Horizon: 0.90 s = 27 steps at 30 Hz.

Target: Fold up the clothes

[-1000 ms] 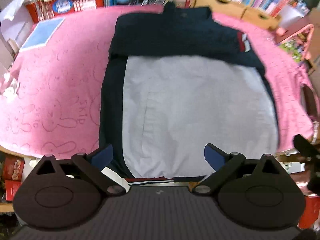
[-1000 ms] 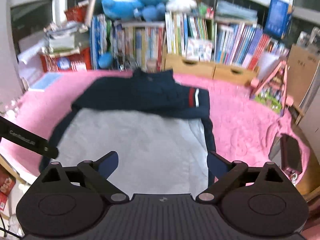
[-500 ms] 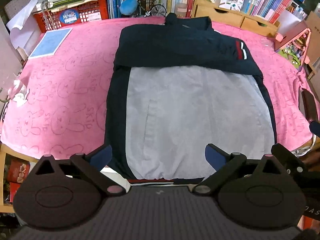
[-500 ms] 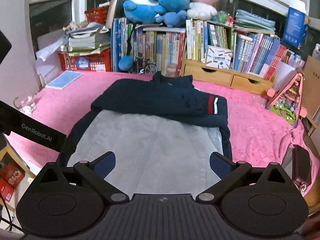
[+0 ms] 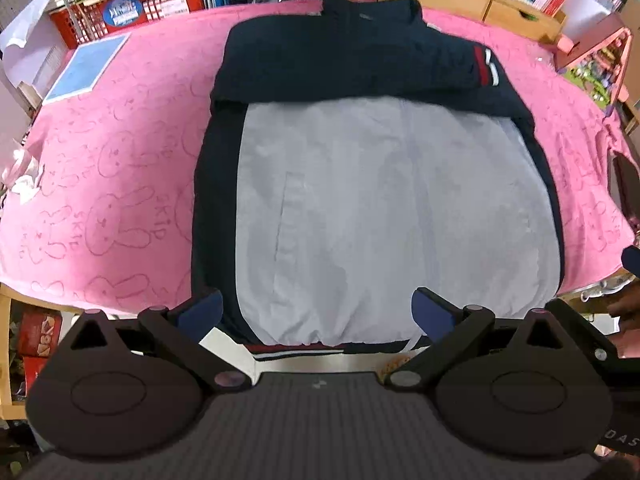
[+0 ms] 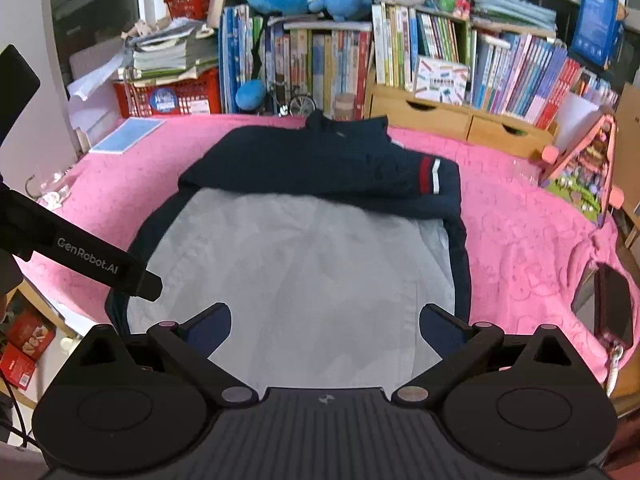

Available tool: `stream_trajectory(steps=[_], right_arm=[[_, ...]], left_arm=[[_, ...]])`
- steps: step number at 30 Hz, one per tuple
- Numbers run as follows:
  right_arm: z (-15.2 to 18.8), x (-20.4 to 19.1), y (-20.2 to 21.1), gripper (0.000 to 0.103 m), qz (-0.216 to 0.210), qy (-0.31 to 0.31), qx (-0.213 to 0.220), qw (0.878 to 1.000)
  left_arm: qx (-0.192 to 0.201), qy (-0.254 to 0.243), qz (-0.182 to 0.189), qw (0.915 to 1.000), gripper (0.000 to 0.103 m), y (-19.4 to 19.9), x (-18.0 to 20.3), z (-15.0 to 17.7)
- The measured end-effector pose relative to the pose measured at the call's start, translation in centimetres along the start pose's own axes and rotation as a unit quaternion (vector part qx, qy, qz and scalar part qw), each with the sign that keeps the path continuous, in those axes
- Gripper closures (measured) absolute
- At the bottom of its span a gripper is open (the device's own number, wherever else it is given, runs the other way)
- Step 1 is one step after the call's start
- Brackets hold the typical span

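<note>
While both cameras sat lower a second ago, they now look from higher, so more of the shelves [image 6: 400, 60] shows. The jacket [image 5: 372, 200] has not moved: it lies flat on the pink cloth [image 5: 120, 160], long axis running away from the grippers, collar toward the books, hem at the near edge. The left gripper [image 5: 316, 308] and right gripper [image 6: 326, 322] hang spread apart, empty, above the hem.

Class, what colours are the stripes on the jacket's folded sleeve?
Red and white stripes on the navy jacket, clearest in the right wrist view.
</note>
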State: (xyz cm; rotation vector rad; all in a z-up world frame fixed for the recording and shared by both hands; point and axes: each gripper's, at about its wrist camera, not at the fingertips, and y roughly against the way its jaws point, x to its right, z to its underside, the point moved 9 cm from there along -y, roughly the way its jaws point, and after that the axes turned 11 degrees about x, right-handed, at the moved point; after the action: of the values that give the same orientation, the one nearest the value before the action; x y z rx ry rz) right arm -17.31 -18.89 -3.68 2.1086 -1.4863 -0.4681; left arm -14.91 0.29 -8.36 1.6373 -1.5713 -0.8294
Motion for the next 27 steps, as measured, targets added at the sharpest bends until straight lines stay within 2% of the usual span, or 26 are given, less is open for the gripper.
stream_trajectory(steps=[11,20,27], right_arm=[[3.6,2.6,-1.7,0.001,0.003,0.001,-0.049,0.999],[10.8,7.0,-4.2,0.002,0.001,0.054,-0.127,0.99],[14.0,7.6,-7.9,0.003,-0.059,0.033,-0.173,0.983]], left_arm=[[-0.051,-0.01,-0.009,0.9986,0.0,-3.0,2.4,1.0],[-0.092,0.022,-0.044,0.9946,0.0,-5.4,1.4,2.9],[-0.097,0.05,-0.079,0.9909,0.0,-5.8,0.4,2.9]])
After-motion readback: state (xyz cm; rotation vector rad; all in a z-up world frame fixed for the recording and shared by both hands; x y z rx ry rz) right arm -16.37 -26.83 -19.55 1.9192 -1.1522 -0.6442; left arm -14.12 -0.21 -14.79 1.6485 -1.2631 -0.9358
